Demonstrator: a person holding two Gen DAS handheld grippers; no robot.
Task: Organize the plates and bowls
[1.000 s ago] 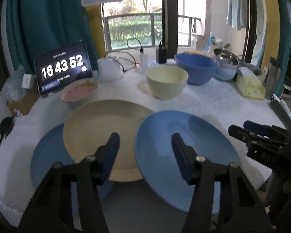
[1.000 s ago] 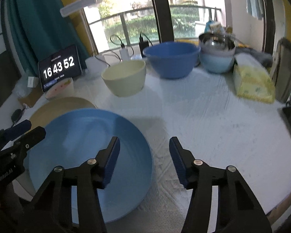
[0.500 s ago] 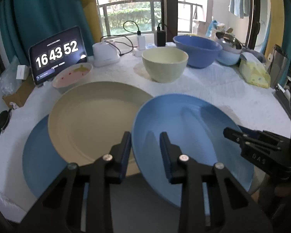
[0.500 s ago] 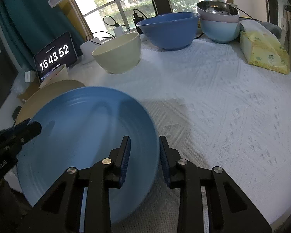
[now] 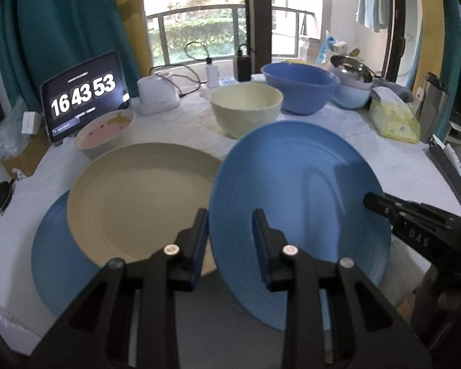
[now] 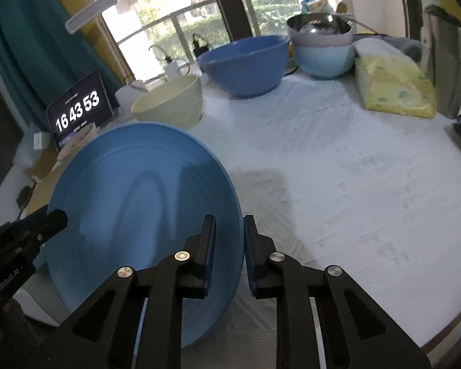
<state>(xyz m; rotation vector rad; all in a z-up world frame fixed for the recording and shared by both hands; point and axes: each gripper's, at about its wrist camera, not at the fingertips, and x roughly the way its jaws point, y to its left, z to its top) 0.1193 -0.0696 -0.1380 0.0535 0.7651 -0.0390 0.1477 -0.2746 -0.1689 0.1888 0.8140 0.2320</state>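
Daylit balcony window (image 5: 199, 30), teal curtain (image 5: 61, 30), white-clothed table (image 6: 353, 169).

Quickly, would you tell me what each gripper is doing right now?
Left gripper: closed on the blue plate's left rim.
Right gripper: jaws closing on that plate's right rim.

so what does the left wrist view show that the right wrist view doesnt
Only the left wrist view shows the beige plate's whole face, lying on a lower blue plate, and the pink bowl's inside.

Only the right wrist view shows the bare white cloth right of the plates, and the right gripper closing on the rim.

Both show the tilted blue plate, with the left gripper on its other edge, the cream bowl, big blue bowl, tissue pack and clock tablet.
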